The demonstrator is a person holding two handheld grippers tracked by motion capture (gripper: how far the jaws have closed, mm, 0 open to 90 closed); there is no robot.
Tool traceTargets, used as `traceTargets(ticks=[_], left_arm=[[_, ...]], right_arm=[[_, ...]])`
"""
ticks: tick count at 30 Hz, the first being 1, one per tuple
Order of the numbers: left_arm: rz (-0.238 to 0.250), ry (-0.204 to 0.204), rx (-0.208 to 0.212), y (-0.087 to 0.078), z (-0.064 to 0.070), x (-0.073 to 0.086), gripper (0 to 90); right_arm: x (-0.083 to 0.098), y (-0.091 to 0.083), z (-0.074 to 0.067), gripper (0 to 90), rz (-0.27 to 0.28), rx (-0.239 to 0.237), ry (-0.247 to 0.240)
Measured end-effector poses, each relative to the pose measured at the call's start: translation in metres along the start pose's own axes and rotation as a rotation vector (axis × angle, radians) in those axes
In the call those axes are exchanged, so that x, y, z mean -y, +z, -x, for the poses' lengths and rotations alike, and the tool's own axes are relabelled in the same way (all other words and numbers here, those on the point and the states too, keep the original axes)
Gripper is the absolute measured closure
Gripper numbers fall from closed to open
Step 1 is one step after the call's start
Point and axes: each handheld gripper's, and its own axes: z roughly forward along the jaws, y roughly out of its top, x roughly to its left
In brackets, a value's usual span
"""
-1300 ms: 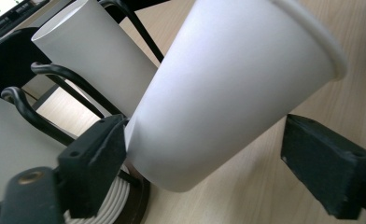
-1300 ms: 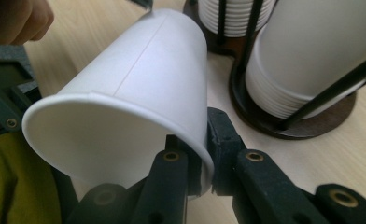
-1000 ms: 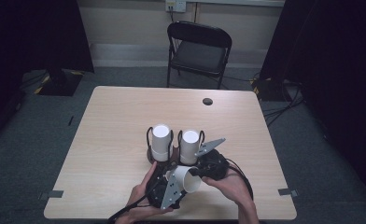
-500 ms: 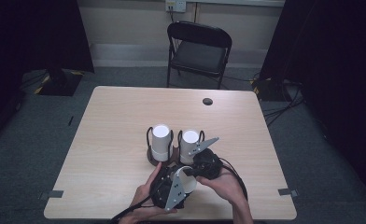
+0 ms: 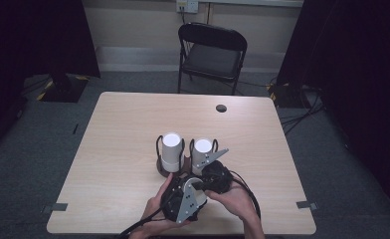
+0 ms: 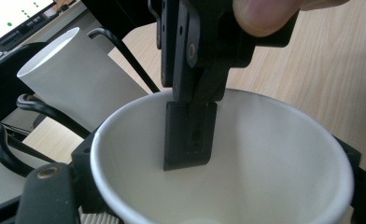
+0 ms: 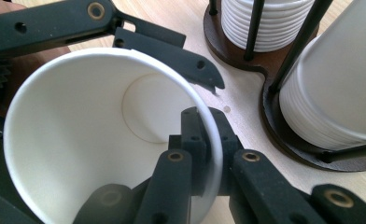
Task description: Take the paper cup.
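Since the earlier high view both hands have drawn in a touch toward the person's edge of the desk (image 5: 123,129), and the loose paper cup (image 5: 195,195) between them has gone with them; the left tool's (image 5: 180,199) jaws have just been closing in around that cup, which sits between them, one jaw running along its outer wall in the right gripper view, though I cannot tell whether the pads press yet; the right tool (image 7: 204,154) is clenched on the cup's rim, one jaw inside the mouth and one outside, pinching the paper wall; so the cup is off the stack, held low over the desk just in front of the holder, mouth tipped toward the cameras.

By my reading, the pulling-off is done and a hand-over or a two-handed steadying is in hand; setting the cup down somewhere is yet to come.

Outward now, the count: one loose cup; one dark wooden cup holder (image 5: 165,167) with wire uprights; two stacks of white cups in it, the left stack (image 5: 171,149) taller, the right stack (image 5: 202,153) shorter; one folding chair (image 5: 212,55) beyond the far edge; one round cable hole (image 5: 221,108) in the desk.
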Motion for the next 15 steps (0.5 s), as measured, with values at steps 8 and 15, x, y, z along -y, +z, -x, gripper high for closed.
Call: traceTargets(ticks=[8,15], left_arm=[[0.004,-0.037,-0.004,0.0,-0.001,0.004,21.9],[0.026,-0.095,-0.002,-0.001,-0.005,0.007,22.0]], right_arm=[[0.003,0.001,-0.001,77.7,0.005,0.019,0.017],[0.01,-0.009,0.0,69.7,0.095,0.064,0.069]])
